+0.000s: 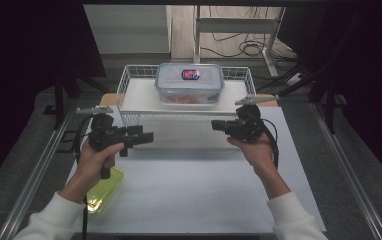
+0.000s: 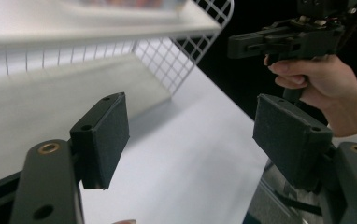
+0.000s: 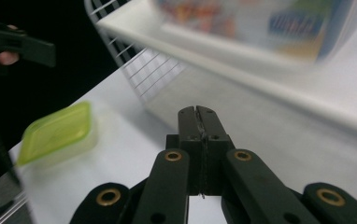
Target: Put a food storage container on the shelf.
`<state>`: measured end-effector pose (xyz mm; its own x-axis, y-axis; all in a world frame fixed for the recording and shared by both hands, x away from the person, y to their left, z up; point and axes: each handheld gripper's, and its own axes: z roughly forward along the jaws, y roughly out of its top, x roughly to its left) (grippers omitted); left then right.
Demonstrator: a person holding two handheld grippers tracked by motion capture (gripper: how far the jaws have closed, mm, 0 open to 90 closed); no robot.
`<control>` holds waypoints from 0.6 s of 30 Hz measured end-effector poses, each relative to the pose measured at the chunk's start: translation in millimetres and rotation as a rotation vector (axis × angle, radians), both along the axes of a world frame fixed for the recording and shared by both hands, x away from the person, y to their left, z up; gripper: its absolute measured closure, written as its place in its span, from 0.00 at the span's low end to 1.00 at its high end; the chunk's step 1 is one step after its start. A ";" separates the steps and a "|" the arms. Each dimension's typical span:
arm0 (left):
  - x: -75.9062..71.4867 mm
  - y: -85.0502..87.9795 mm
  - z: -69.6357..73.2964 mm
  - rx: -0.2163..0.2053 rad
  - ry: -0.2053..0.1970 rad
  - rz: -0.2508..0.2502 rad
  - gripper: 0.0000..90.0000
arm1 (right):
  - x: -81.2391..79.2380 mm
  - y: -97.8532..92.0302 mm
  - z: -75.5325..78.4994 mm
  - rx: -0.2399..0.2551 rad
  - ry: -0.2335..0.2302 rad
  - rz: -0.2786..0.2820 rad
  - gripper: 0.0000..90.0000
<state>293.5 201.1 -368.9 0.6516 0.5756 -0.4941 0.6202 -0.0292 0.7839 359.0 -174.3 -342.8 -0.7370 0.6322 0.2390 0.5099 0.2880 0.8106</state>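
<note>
- Grippers are seen level with each other in the middle of the high view: the left gripper (image 1: 146, 138) with jaws spread and empty, the right gripper (image 1: 218, 125) with jaws pressed together on nothing.
- 1 lidded clear container (image 1: 189, 83) is seen at upper centre, resting on the wire rack (image 1: 125, 82).
- It is judged rigid, smooth and fairly slippery, moderately heavy with contents; a 2-sided hold on its short sides under the lid rim is advised.
- 1 green-lidded box (image 1: 103, 190) lies at lower left.
</note>
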 end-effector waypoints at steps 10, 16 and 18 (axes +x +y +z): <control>-52.4 -4.1 -48.0 0.111 0.027 -0.016 0.29 | -61.9 -32.4 -50.1 -0.026 0.025 0.026 0.79; -74.4 -11.8 -68.7 0.164 0.041 -0.011 0.28 | -86.7 -38.1 -85.1 -0.049 0.074 0.024 0.52; -82.4 -13.8 -75.4 0.180 0.035 -0.003 0.28 | -89.8 -35.8 -94.2 -0.069 0.090 0.038 0.47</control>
